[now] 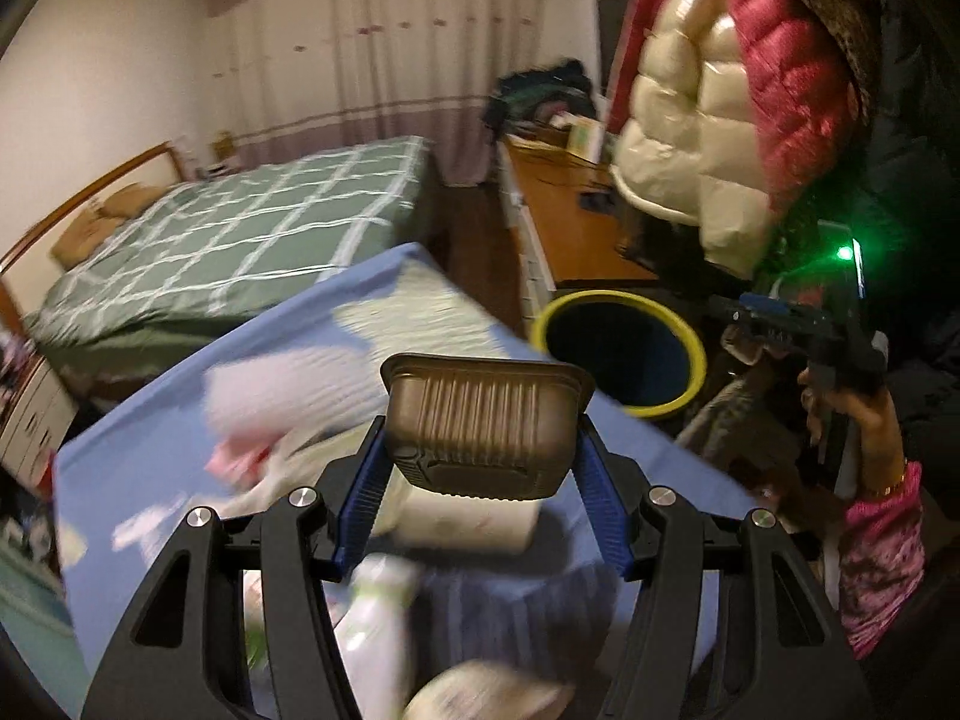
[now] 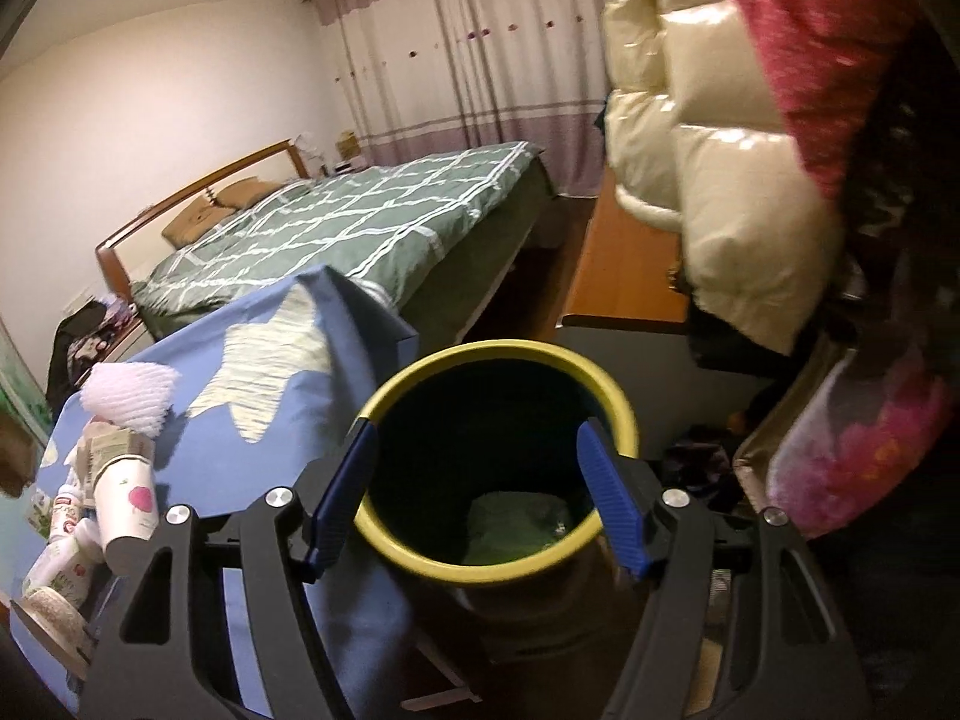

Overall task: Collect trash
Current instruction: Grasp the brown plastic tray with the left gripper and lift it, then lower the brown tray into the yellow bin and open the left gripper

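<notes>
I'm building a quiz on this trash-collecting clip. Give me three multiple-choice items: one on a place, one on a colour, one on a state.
1. Where is the brown plastic tray?
A. inside the bin
B. between the left gripper's fingers
C. on the bed

2. What colour is the trash bin's rim?
A. yellow
B. red
C. white

3. What state is the right gripper in?
A. shut on a paper cup
B. shut on the tray
C. open, holding nothing

Answers: B, both blue pads of the left gripper press the tray's sides; A, a yellow ring edges the dark bin; C, its fingers stand apart over the bin mouth.
</notes>
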{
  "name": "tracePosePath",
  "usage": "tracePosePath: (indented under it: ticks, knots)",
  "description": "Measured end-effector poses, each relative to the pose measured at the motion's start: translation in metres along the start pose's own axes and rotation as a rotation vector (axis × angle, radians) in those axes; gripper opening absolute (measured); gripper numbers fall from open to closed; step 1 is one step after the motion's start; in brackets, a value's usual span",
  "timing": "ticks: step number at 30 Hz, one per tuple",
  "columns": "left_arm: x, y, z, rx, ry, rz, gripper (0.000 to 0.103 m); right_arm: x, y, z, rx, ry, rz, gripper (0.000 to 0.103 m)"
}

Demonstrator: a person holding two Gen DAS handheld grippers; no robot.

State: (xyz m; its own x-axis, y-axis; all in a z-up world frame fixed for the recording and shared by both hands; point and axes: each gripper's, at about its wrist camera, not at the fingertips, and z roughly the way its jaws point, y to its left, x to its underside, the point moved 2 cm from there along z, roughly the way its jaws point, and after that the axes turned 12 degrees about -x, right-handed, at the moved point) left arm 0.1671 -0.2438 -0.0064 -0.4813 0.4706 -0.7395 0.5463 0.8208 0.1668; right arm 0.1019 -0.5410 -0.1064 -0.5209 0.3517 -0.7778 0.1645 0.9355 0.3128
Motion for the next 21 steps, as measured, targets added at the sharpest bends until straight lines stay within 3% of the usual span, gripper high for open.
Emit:
tracePosePath:
  ticks: [10,21]
  knots:
    - [-0.072,-0.100,0.129,0.108,0.199,0.068,0.059,0.011,-0.025,-0.003,0.025,0.006,0.011,0.067]
    - [-0.090,-0.162,0.226,0.122,0.318,0.072,0.060,0.015,-0.036,-0.006,0.050,0.018,0.000,0.069]
